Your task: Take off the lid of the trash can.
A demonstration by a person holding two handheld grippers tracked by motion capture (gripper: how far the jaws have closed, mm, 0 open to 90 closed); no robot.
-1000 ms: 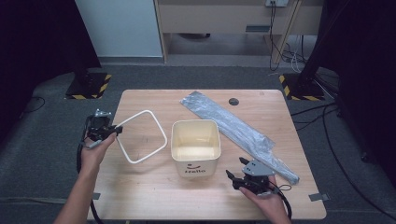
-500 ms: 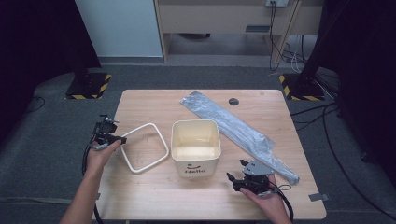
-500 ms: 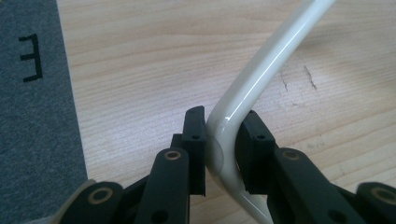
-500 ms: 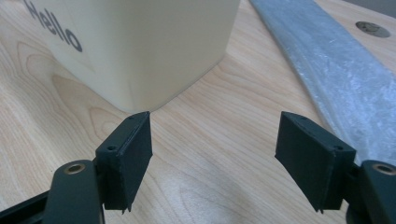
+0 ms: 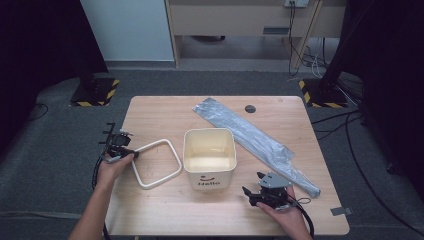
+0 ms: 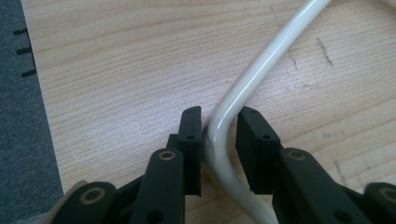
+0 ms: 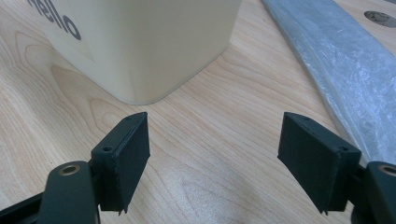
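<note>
Our left gripper sits at the bend of the cream ring, its jaws only a little apart and just opened a touch. In the left gripper view the ring's tube runs between the pads: the left pad is touching or almost touching it, while a thin gap shows at the right one, so we are no longer clamping it. From above, the left gripper is at the ring's left corner, near the table's left edge, and the ring lies flat on the wood, its right side just beside the bin.

Our right gripper rests near the front edge, right of the bin, jaws spread wide with only bare wood between them, and it has been easing wider. In the right gripper view its pads point at the bin's near corner, close but apart. The grey bag lies diagonally behind the bin, its near end beside that gripper.
</note>
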